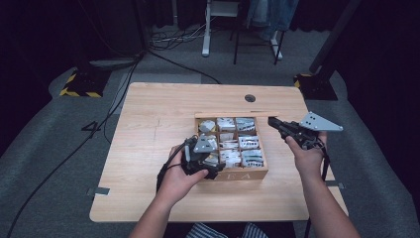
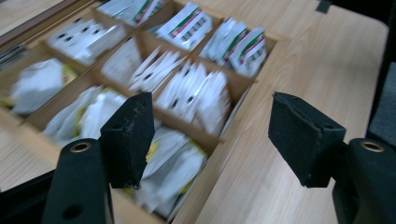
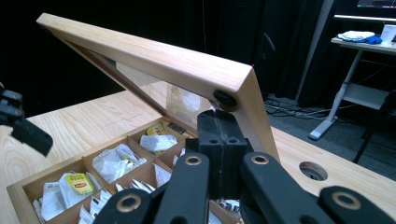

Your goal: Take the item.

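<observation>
Left hand-held gripper hovers over tea box.

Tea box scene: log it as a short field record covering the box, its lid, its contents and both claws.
box: wooden tea box on the table, divided into compartments
lid: lid raised at a slant, its window pane visible
contents: sachets, mostly white, some with yellow tags
left claw: left claw open, above the box's corner, nothing between the jaws
right claw: right claw shut, its tip at the lid's corner, seemingly propping it up
</observation>
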Tool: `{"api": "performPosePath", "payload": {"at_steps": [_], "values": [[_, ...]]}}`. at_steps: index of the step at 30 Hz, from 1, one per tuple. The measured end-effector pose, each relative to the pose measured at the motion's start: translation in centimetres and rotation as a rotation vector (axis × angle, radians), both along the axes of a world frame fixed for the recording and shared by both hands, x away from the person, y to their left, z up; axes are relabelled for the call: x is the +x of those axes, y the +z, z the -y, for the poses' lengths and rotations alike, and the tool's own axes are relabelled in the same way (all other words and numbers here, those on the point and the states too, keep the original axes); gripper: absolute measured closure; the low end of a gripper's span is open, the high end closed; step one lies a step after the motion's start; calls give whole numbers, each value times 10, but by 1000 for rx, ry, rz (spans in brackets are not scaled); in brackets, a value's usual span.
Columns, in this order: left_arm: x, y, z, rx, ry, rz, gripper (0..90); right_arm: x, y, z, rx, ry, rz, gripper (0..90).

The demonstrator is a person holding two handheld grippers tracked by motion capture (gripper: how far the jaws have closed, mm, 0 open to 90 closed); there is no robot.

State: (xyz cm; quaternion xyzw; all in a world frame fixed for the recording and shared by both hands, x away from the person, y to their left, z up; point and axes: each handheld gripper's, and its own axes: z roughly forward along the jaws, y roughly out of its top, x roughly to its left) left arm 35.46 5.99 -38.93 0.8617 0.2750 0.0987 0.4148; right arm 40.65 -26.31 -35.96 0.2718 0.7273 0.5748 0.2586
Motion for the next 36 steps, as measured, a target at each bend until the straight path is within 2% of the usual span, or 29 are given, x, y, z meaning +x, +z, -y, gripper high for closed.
{"api": "performPosePath", "payload": {"at_steps": [7, 11, 13, 16, 27, 32, 35, 36], "values": [[9, -2, 21, -27, -28, -17, 333, 0, 0, 1, 6, 2, -2, 900], [15, -3, 35, -44, -58, -24, 333, 1, 0, 1, 9, 3, -1, 900], [20, -6, 46, -63, -80, -42, 331, 1, 0, 1, 10, 2, 0, 900], [24, -7, 52, -71, -93, -49, 334, 1, 0, 1, 11, 5, 0, 900], [39, -19, 80, -77, -128, -88, 392, 2, 0, 1, 17, 8, -2, 900], [46, -28, 94, -49, -152, -116, 416, 3, 0, 2, 19, 10, -2, 900], [49, -32, 101, -46, -157, -137, 451, 3, 0, 2, 21, 12, -4, 900], [50, -33, 101, -28, -150, -151, 529, 3, 0, 2, 21, 12, -5, 900]]}}
